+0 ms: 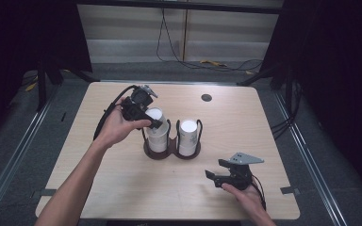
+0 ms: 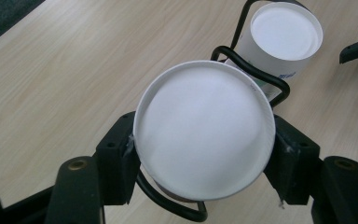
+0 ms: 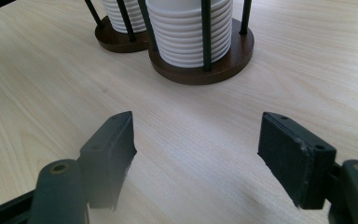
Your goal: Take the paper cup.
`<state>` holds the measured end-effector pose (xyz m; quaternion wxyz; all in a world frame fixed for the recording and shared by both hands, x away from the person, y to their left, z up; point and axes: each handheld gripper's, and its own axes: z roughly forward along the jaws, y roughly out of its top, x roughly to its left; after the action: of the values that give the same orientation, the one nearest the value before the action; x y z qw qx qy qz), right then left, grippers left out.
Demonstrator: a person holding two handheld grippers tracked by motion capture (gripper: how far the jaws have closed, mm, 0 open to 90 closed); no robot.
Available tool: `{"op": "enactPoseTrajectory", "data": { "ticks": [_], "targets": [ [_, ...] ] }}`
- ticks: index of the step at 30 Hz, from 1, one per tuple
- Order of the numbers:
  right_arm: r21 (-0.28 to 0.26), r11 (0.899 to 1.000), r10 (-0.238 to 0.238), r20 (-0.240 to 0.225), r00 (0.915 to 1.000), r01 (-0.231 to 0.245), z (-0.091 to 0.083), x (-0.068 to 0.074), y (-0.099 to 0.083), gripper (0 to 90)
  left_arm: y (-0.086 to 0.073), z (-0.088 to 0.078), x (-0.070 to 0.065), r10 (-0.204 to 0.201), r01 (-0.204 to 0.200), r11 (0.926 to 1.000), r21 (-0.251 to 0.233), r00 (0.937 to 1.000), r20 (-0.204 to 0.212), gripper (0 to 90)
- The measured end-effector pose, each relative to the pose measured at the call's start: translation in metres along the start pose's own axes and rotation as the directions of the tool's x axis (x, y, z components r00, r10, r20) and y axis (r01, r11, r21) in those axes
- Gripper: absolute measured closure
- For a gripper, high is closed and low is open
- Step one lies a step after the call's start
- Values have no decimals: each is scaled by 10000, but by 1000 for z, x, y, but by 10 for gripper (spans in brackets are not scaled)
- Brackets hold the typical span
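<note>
Now the left gripper (image 1: pixel 153 123) is clamping its 2 jaws on the top cup (image 2: pixel 204 131) of the left stack (image 1: pixel 157 136) in the wire holder (image 1: pixel 171 149) mid-table, while the right gripper (image 1: pixel 215 170) is resting near the table's (image 1: pixel 245 122) front edge, jaws wide and holding nothing.

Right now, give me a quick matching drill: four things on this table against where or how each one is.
Things:
1. left gripper
2. right gripper
3. right cup stack
4. cup holder

States:
A. open above bare tabletop
B. dark base with black wire posts
C. closed on the top cup of the left stack
D. untouched in its holder

Pairs: 1-C, 2-A, 3-D, 4-B
</note>
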<state>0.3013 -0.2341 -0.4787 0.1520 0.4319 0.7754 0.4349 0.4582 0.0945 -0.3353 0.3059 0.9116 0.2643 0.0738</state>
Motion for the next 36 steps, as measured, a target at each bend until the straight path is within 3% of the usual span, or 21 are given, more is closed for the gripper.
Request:
{"op": "enactPoseTrajectory", "data": {
  "ticks": [20, 25, 36],
  "targets": [
    [40, 10000, 3, -68, 10000, -3, 1, 1, 0, 271, -4, -21, -6, 111, -120, 9951, -983, 9999, -96, 356],
    [23, 10000, 2, -57, 10000, -2, 1, 1, 0, 271, -8, -27, -7, 290, -284, 9905, -1345, 9996, 19, 355],
    [-10, 10000, 20, -73, 10000, -20, 0, 0, 0, 270, -15, -38, -10, 191, -145, 9772, -2119, 9996, 194, 356]
  ]
}}
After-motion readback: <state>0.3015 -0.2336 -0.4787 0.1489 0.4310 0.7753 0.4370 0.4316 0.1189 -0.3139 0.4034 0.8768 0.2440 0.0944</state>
